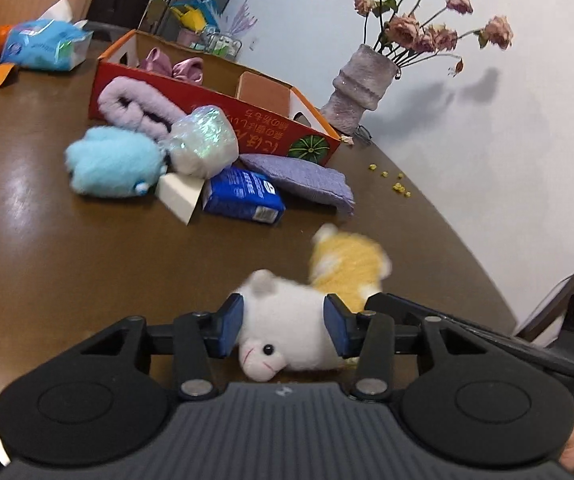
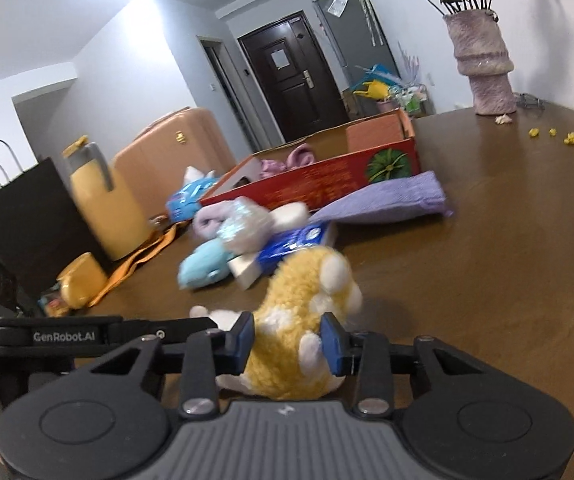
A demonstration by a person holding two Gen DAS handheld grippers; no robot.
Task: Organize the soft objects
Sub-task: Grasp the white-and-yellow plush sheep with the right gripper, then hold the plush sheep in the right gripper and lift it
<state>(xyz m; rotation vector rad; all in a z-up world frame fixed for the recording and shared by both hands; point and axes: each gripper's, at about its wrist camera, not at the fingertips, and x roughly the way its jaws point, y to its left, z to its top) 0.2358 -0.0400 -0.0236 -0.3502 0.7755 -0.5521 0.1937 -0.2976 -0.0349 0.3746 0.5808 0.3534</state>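
My left gripper [image 1: 285, 326] is shut on a white plush animal [image 1: 283, 320], its pads pressed into both sides of the body, just above the brown table [image 1: 67, 248]. My right gripper [image 2: 287, 340] is shut on a yellow-and-white plush animal [image 2: 303, 312], which also shows blurred in the left wrist view [image 1: 347, 264]. A red cardboard box [image 1: 223, 108] stands further back with purple satin cloth [image 1: 179, 66] inside. In front of it lie a blue plush [image 1: 111, 162], a lilac fluffy roll [image 1: 139, 106], an iridescent wrapped ball [image 1: 203, 140], a blue tissue pack [image 1: 243, 196], a white sponge wedge [image 1: 179, 198] and a purple knitted pouch [image 1: 307, 180].
A vase of dried roses [image 1: 363, 84] stands at the table's far edge, with yellow crumbs [image 1: 395, 184] near it. A blue tissue bag [image 1: 43, 44] lies at the far left. A black paper bag [image 2: 35, 220], a yellow jug [image 2: 103, 200] and a pink suitcase [image 2: 175, 148] are off to the left.
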